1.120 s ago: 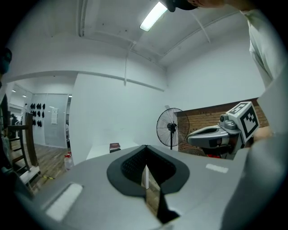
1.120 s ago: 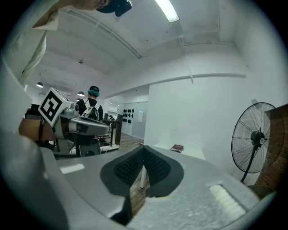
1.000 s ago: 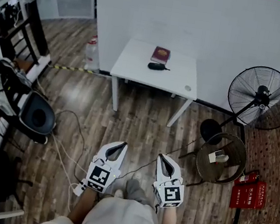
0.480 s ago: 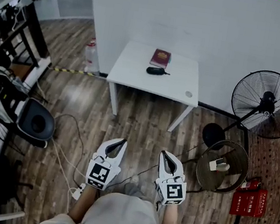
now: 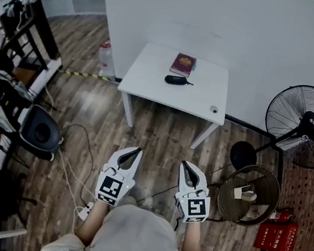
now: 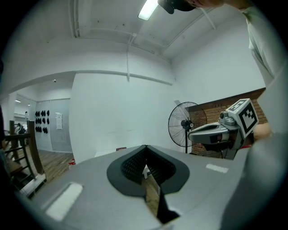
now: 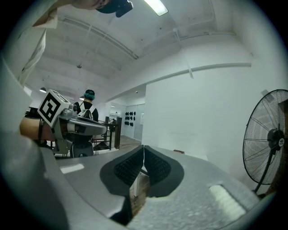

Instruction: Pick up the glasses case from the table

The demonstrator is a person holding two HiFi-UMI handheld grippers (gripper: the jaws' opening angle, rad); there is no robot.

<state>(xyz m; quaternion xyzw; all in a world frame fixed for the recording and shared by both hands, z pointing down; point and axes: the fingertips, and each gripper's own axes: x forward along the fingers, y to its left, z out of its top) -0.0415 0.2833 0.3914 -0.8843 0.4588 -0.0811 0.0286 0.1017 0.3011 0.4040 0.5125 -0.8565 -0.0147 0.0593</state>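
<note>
Head view showed the case (image 5: 176,80), black and slim, lying on the white table (image 5: 152,77) near its middle, at 6 o'clock of a maroon book (image 5: 183,64) and just apart from it. A small round thing (image 5: 214,109) sat by the table's corner, at 4 o'clock of the case. Both grippers hung over the wood floor (image 5: 161,134), well apart from the table and at 6 o'clock of it. The left gripper (image 5: 137,149) had its jaws pressed together with nothing between them. The right gripper (image 5: 184,164), at 3 o'clock of the left, was likewise closed and empty. A fan (image 5: 304,125) stood at 2 o'clock of the right gripper, near the wall (image 5: 246,36).
</note>
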